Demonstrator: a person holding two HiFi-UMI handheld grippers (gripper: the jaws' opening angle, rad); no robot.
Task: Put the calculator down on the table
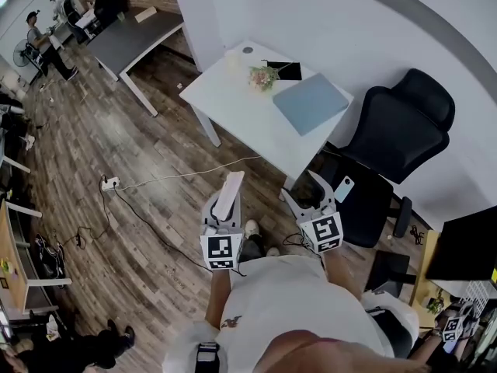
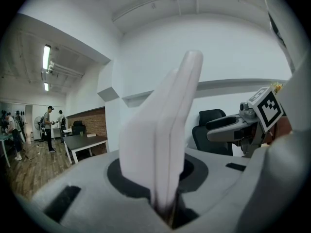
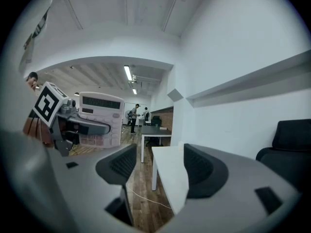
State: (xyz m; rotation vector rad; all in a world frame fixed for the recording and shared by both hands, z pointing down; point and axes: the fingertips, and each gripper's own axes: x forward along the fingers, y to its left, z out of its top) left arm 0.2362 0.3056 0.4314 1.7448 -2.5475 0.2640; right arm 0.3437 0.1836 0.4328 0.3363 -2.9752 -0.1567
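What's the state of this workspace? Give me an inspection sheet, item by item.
Surface: white table, mostly bare.
Job's things: calculator, held on edge over the floor, not yet on the table.
Clutter: grey-blue laptop or folder, flower bunch and flat black item on the table; phone on a dark seat beside it.
Grippers: left gripper shut on the calculator; right gripper open, empty.
Cables: white cable runs across the wood floor from a power strip toward the table.
Surroundings: black office chair, grey desk, people far off.
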